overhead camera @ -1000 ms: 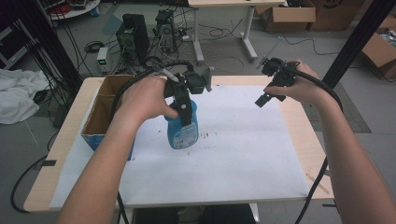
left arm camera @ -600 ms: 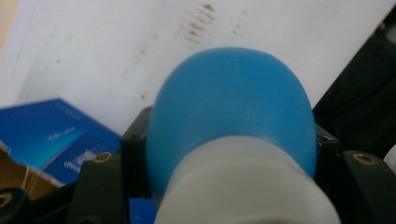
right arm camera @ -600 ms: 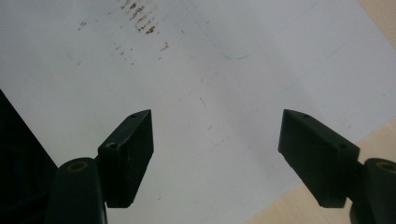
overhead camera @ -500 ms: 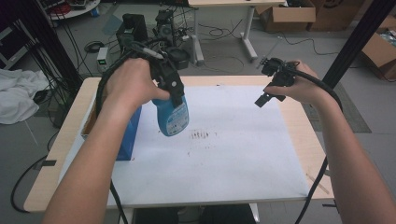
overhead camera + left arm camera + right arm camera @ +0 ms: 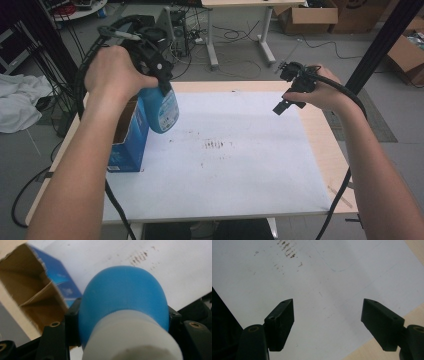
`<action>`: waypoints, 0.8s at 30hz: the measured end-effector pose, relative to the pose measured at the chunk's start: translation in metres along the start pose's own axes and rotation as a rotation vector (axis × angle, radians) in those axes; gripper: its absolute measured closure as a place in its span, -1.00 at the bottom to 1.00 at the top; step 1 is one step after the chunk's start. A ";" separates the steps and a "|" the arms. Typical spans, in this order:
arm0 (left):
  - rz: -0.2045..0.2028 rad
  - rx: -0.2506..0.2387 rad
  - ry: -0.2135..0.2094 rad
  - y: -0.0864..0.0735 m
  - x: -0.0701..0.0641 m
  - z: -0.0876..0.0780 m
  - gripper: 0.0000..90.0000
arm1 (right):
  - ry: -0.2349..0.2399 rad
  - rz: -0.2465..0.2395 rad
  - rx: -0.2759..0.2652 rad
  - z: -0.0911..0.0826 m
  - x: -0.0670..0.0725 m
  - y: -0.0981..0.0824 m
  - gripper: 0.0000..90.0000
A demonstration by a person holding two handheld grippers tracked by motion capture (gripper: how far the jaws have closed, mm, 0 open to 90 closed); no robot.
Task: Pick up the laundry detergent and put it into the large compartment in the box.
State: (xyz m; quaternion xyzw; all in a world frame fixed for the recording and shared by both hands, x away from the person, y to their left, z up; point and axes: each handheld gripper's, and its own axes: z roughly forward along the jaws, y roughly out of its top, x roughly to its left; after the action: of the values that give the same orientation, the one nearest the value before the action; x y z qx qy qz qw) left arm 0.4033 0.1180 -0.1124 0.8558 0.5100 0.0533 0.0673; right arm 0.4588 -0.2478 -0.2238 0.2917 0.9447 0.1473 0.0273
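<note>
The left gripper (image 5: 162, 82) pinches a blue bottle (image 5: 161, 110) just above the open cardboard box (image 5: 127, 145) — lowering it straight, upright, should clear the flaps. The right gripper (image 5: 290, 97) hangs spread and empty, well apart from the box.

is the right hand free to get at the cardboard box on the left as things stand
Probably not easily. The right tongs are open and hold nothing, but the left hand, carrying the blue bottle, sits right beside the cardboard box, across the route.
</note>
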 end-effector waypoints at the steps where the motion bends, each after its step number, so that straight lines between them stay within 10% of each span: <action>1: -0.029 -0.001 0.002 -0.002 0.005 -0.002 -0.15 | 0.001 0.004 0.001 0.000 0.000 0.000 -0.41; 13: -0.308 -0.011 0.065 -0.033 0.065 -0.013 -0.15 | 0.002 -0.005 -0.003 -0.001 0.001 0.001 -0.41; 24: -0.439 -0.020 0.114 -0.051 0.097 -0.005 -0.15 | 0.002 -0.005 -0.004 -0.001 -0.001 -0.001 -0.41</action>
State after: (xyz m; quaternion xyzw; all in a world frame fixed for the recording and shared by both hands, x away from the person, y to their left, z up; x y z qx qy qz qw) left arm 0.4046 0.2275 -0.1139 0.7193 0.6864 0.0908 0.0568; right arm 0.4591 -0.2493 -0.2235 0.2892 0.9451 0.1494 0.0275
